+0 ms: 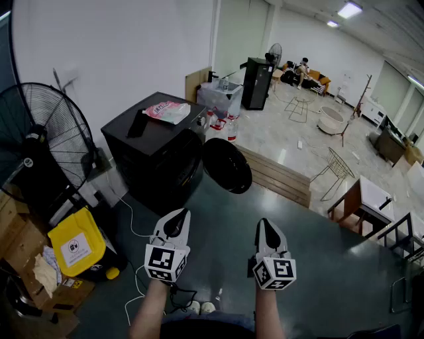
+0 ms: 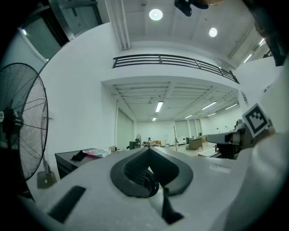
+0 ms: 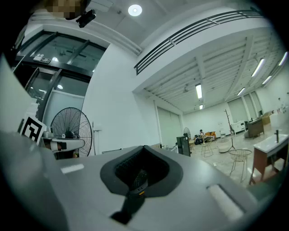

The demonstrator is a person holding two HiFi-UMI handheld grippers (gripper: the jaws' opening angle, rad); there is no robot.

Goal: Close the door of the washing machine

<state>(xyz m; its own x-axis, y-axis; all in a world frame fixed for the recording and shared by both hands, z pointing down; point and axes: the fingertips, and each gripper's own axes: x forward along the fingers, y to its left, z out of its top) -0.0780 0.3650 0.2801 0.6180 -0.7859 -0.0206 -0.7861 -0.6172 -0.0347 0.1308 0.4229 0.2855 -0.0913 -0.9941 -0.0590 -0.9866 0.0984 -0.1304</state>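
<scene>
Tongs, head view: we hold left tongs (image 1: pixel 176 220) and right tongs (image 1: pixel 266 228) side by side, near, level, both pressed together, nothing pinched. Black washing machine (image 1: pixel 156 155) far left of them; its round door (image 1: pixel 226 165) swung open to right, apart from both tongs. Pink bag (image 1: pixel 167 111) on machine top.
Left gripper view: our jaws together, empty; fan (image 2: pixel 22 122) at left.
Right gripper view: jaws together, empty.

White wall (image 1: pixel 99 46), standing fan (image 1: pixel 41 142), ceiling lights (image 1: pixel 349 9)
</scene>
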